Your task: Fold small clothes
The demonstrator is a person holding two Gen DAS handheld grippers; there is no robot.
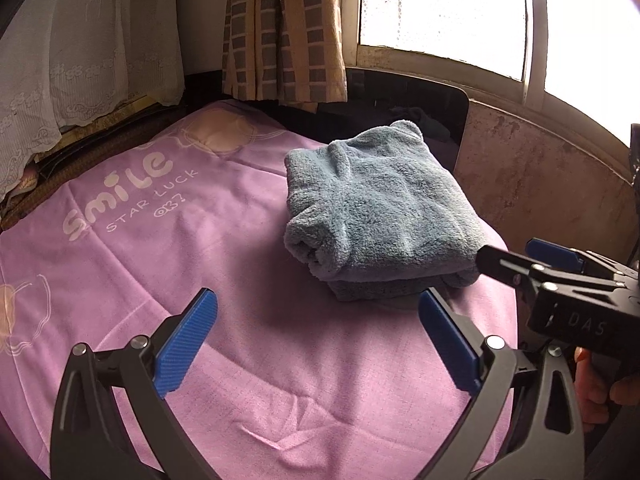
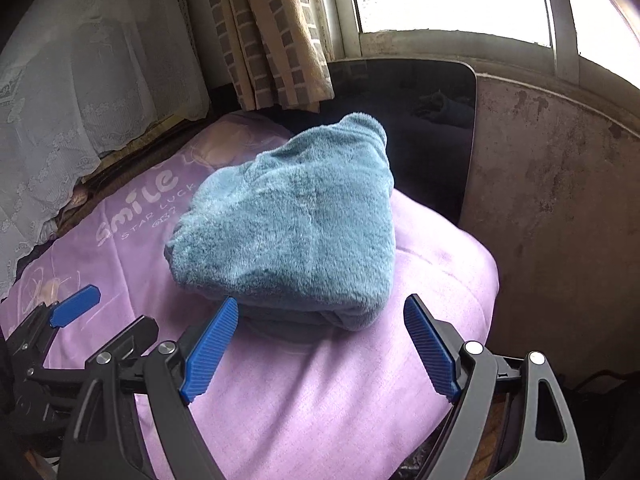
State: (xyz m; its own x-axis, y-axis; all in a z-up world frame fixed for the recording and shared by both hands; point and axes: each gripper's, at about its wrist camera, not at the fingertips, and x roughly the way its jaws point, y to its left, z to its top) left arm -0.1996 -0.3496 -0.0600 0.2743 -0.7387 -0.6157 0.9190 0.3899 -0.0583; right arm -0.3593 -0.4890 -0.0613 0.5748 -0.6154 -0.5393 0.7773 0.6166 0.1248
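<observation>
A fluffy blue-grey garment [image 1: 376, 208] lies folded into a thick bundle on the purple sheet [image 1: 200, 248]. It also shows in the right wrist view [image 2: 292, 232], just ahead of the fingers. My left gripper [image 1: 318, 312] is open and empty, hovering over the sheet just in front of the bundle. My right gripper [image 2: 320, 316] is open and empty, its fingertips close to the bundle's near edge. The right gripper also shows at the right of the left wrist view [image 1: 528, 258], next to the bundle. The left gripper's blue pad [image 2: 76, 306] shows at the left of the right wrist view.
The sheet reads "Smile Star Luck" [image 1: 120, 196]. A dark glossy panel [image 2: 424, 128] stands behind the bundle. A stained wall [image 2: 552, 208] is on the right under a bright window [image 1: 440, 4]. A checked curtain [image 1: 280, 28] and white lace cloth [image 1: 80, 60] hang at the back.
</observation>
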